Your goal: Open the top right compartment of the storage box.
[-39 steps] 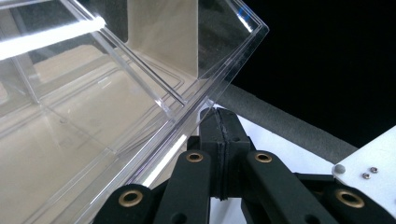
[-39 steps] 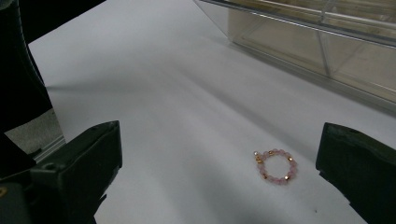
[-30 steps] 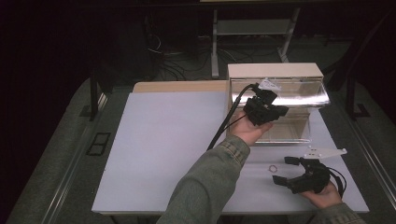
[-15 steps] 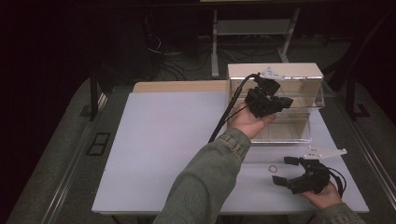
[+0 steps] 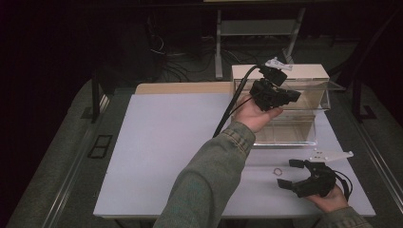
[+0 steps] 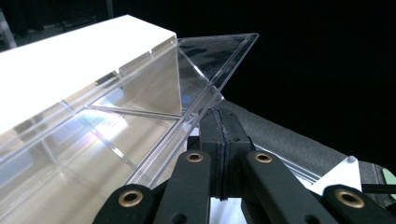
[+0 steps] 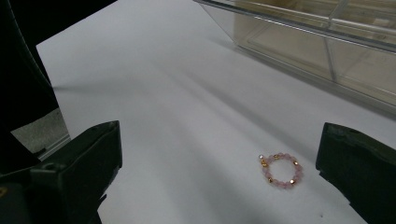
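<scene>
A clear plastic compartment box (image 5: 286,130) stands at the table's far right, its clear lid (image 6: 154,88) tilted up. My left gripper (image 5: 291,95) hovers over the box, shut. In the left gripper view its jaws (image 6: 219,128) are pressed together with nothing in the seam, and the lid's edge lies against their left side. A small ring of pink and gold beads (image 5: 277,171) (image 7: 280,170) lies on the white table near the front. My right gripper (image 5: 286,173) rests just right of it, open. In its own view the right gripper (image 7: 224,158) has the beads between its wide-spread jaws, untouched.
The white table top (image 5: 166,142) stretches to the left of the box. The box's front wall (image 7: 327,42) lies just beyond the beads. Dark floor, cables and a metal stand (image 5: 223,42) lie behind the table. A sleeved forearm (image 5: 209,180) crosses the table's middle.
My left gripper has risen over the box and the clear lid has tilted up with it. The right gripper and the bead ring have stayed put.
</scene>
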